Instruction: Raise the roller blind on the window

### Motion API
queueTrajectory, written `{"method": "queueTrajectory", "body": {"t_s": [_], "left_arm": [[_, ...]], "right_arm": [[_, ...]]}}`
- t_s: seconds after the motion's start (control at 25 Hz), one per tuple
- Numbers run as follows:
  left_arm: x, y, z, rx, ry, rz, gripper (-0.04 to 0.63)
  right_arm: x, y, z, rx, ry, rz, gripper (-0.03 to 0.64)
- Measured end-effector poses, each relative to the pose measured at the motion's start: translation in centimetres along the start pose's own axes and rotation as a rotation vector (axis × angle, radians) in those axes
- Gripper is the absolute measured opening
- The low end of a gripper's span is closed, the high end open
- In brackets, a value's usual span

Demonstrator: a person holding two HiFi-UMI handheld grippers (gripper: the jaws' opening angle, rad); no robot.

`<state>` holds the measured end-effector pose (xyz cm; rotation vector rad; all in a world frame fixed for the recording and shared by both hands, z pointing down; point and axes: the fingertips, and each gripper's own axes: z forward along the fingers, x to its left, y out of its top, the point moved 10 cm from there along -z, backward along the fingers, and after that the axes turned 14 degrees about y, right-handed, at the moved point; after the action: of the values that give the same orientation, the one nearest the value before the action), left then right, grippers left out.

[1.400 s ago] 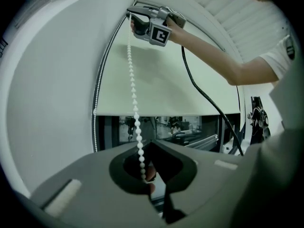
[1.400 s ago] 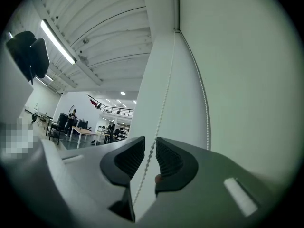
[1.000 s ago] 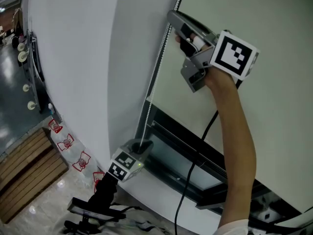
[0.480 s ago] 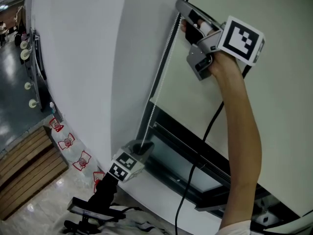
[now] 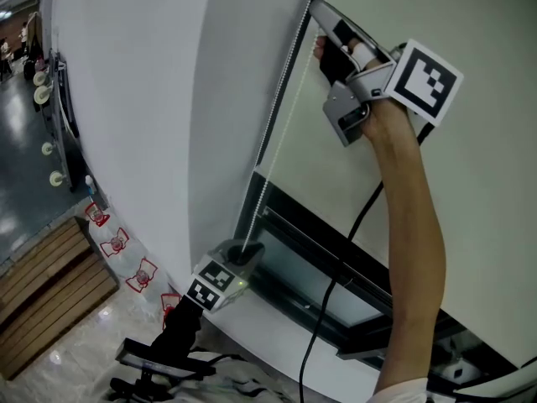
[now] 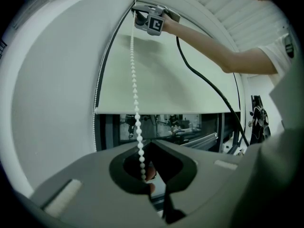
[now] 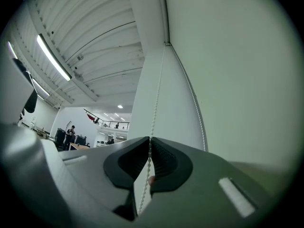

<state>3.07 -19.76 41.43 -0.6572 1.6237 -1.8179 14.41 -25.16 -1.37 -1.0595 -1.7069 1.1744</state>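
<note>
The right hand-held gripper [image 7: 148, 140], raised high beside the window frame, has just been closing its jaws, and they are now pinching the white bead chain [image 7: 155, 99] between them. A cube [image 5: 426, 81] with a black-and-white square marker, the only printed pattern in sight, is sitting on its back, and a black cable [image 5: 336, 284] is trailing down along the forearm. Lower down, the left hand-held gripper [image 6: 149, 144] is holding its jaws together, with the same chain running taut into the hollow between them. The pale roller blind [image 6: 166, 75] is covering most of the window [image 5: 310, 280], its bottom edge hanging just above a strip of bare glass. A white wall [image 5: 143, 99] is standing to the left.
</note>
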Motion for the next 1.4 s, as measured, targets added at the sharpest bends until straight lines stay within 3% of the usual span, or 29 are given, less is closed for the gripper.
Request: {"method": "queueTrajectory", "body": {"t_s": [0.36, 0.6, 0.8, 1.12, 1.4], "left_arm": [[0.7, 1.4, 0.6, 0.002, 0.000, 0.000, -0.002], [0.0, 1.9, 0.2, -0.005, -0.002, 0.008, -0.002], [-0.6, 0.0, 0.4, -0.012, -0.005, 0.017, -0.002], [-0.8, 0.0, 0.3, -0.003, -0.013, 0.009, -0.002], [-0.6, 0.1, 0.4, -0.004, -0.012, 0.008, -0.002]], "right_arm": [[0.2, -0.1, 0.7, 0.027, 0.014, -0.013, 0.012], [1.2, -2.4, -0.7, 0.056, -0.046, 0.024, 0.012], [3.1, -7.4, -2.7, 0.099, -0.073, 0.021, 0.012], [5.5, -15.5, -4.9, 0.180, -0.042, 0.063, 0.012], [7.1, -19.8, -6.3, 0.203, -0.046, 0.099, 0.012]]}}
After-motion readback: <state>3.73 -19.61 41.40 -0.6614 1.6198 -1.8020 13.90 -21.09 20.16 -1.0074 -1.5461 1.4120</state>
